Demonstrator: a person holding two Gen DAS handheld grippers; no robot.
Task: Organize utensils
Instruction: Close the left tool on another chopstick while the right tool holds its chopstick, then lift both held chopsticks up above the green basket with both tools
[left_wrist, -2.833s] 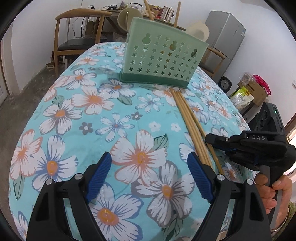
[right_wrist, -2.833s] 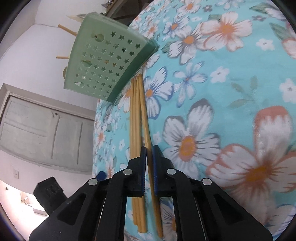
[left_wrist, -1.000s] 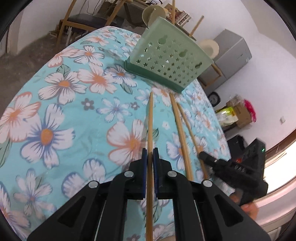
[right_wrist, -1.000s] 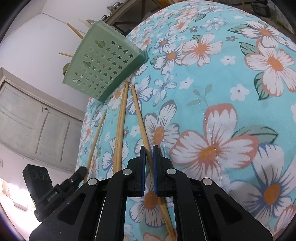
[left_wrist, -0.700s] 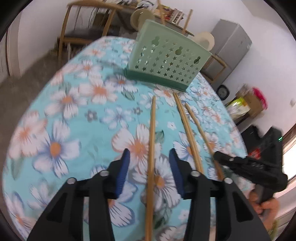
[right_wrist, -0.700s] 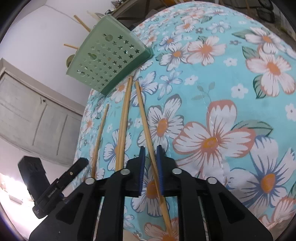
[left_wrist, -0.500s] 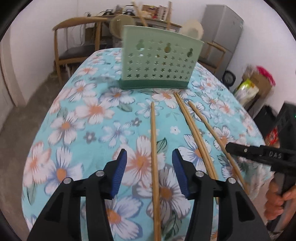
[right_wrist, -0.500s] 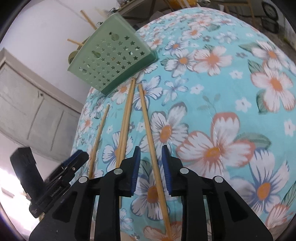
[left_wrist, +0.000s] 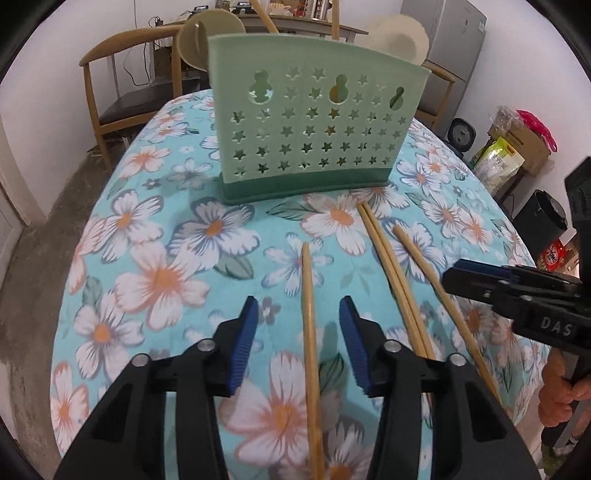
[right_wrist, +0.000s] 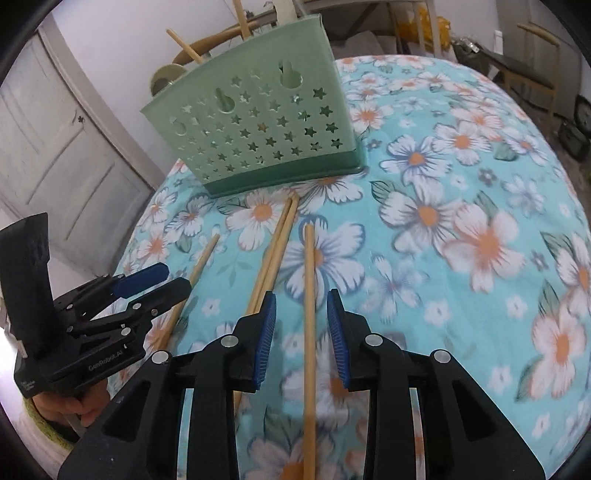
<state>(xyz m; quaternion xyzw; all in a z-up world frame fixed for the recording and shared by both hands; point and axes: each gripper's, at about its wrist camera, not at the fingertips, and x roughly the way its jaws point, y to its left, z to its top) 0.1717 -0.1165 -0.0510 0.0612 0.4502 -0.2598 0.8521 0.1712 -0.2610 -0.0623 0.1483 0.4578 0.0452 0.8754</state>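
**Q:** Chopstick location?

**A:** Four lie on the floral table (left_wrist: 147, 221), tips toward the green holder (left_wrist: 314, 147), which stands upright near the far edge. The middle pair (left_wrist: 388, 266) lies touching.

**Q:** Tong state?

**A:** Left gripper (left_wrist: 298, 314): spread, straddling the leftmost chopstick (left_wrist: 308, 350). Right gripper (right_wrist: 301, 295): spread, straddling the rightmost chopstick (right_wrist: 308, 258). Neither grips.

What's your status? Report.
Left gripper, right gripper open. Left chopstick, right chopstick loose on cloth, each between jaws. Holder path clear.
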